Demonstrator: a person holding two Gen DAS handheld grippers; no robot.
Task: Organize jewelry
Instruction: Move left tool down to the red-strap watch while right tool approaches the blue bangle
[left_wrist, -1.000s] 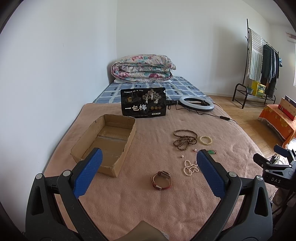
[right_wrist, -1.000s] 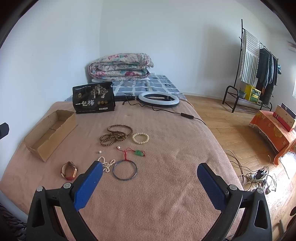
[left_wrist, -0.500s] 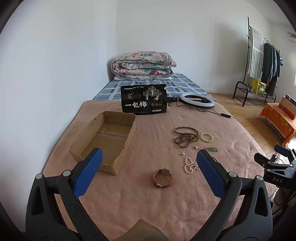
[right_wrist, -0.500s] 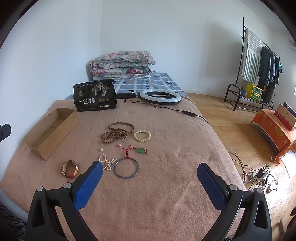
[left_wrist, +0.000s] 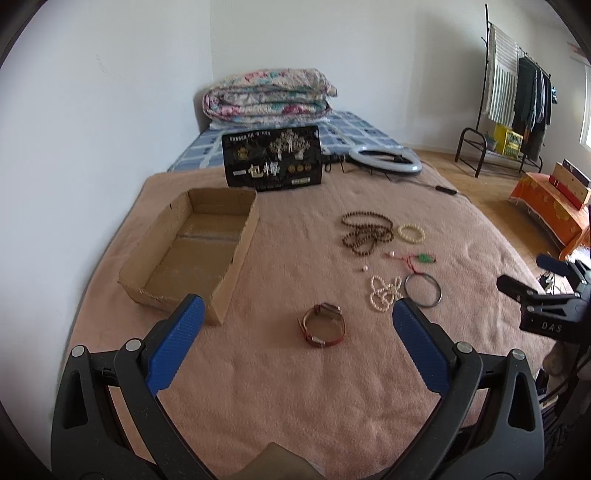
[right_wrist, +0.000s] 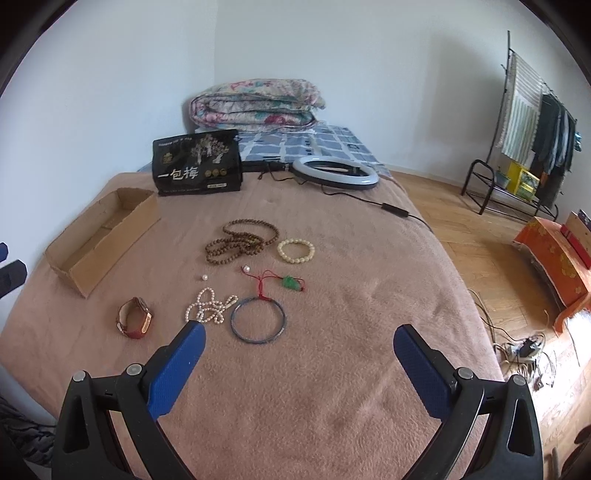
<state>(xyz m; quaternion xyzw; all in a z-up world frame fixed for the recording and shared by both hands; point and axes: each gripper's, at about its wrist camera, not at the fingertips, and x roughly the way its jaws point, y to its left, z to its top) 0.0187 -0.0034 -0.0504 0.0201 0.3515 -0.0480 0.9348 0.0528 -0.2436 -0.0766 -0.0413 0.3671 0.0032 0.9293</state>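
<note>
Jewelry lies on a pink blanket. A red-strapped watch (left_wrist: 324, 325) (right_wrist: 134, 318) lies just ahead of my open, empty left gripper (left_wrist: 295, 317). A white pearl strand (right_wrist: 208, 307), a dark bangle (right_wrist: 258, 320), a red cord with a green pendant (right_wrist: 291, 283), a cream bead bracelet (right_wrist: 295, 251) and brown wooden beads (right_wrist: 242, 242) lie ahead of my open, empty right gripper (right_wrist: 297, 343). An empty cardboard box (left_wrist: 195, 251) (right_wrist: 99, 240) sits at the left.
A black printed bag (left_wrist: 273, 158) stands behind the box. A ring light (right_wrist: 335, 172) with its cable (right_wrist: 395, 210) lies at the back. A folded quilt (left_wrist: 269, 96) sits by the wall. The bed's right edge drops to a wooden floor (right_wrist: 480, 258).
Both grippers have moved forward and slightly down toward the jewelry, which appears larger and nearer. Both stay open. No item has moved.
</note>
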